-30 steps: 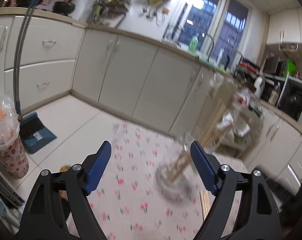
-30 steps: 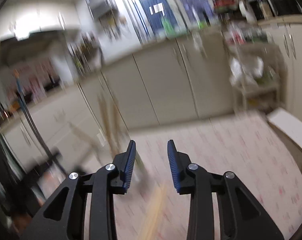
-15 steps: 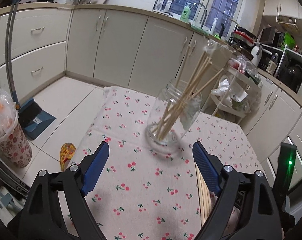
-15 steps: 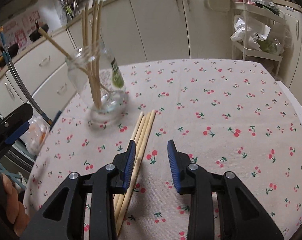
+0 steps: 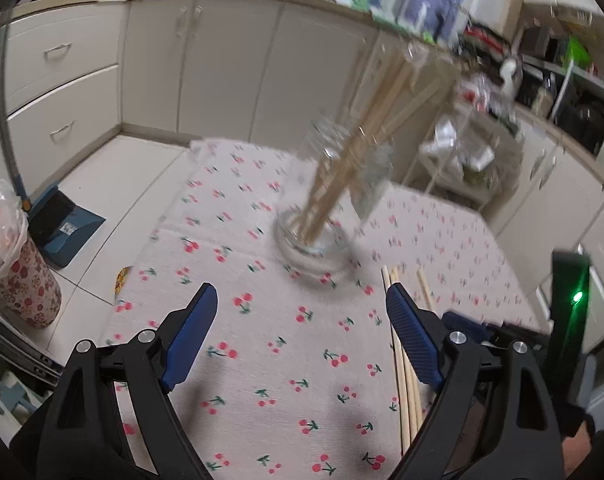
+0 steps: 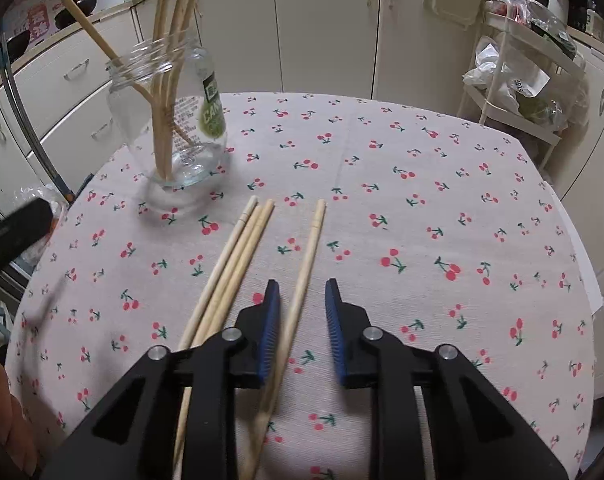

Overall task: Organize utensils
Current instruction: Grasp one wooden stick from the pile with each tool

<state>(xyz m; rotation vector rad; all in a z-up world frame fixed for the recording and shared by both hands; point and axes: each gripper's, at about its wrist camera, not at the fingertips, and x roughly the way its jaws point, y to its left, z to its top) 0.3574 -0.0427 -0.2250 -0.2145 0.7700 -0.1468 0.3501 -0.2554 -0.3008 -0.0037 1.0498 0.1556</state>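
Observation:
A clear glass jar (image 6: 170, 120) with several wooden chopsticks stands on the cherry-print tablecloth (image 6: 382, 208); it is blurred in the left wrist view (image 5: 334, 200). Three chopsticks (image 6: 238, 248) lie together on the cloth, and a single chopstick (image 6: 308, 252) lies apart to their right. My right gripper (image 6: 302, 300) is open and low over the cloth, with the single chopstick running between its fingers. My left gripper (image 5: 302, 320) is wide open and empty, short of the jar. The loose chopsticks (image 5: 404, 360) lie by its right finger.
Cream kitchen cabinets (image 5: 222, 60) line the back. A wire rack with bags (image 6: 514, 72) stands beyond the table's far right. On the floor to the left are a blue dustpan (image 5: 62, 224) and a floral bin (image 5: 26, 280).
My right gripper has lowered and shifted right so the single chopstick, now apart from the bundle, lies between its fingers. My left gripper view has swung slightly and is blurred.

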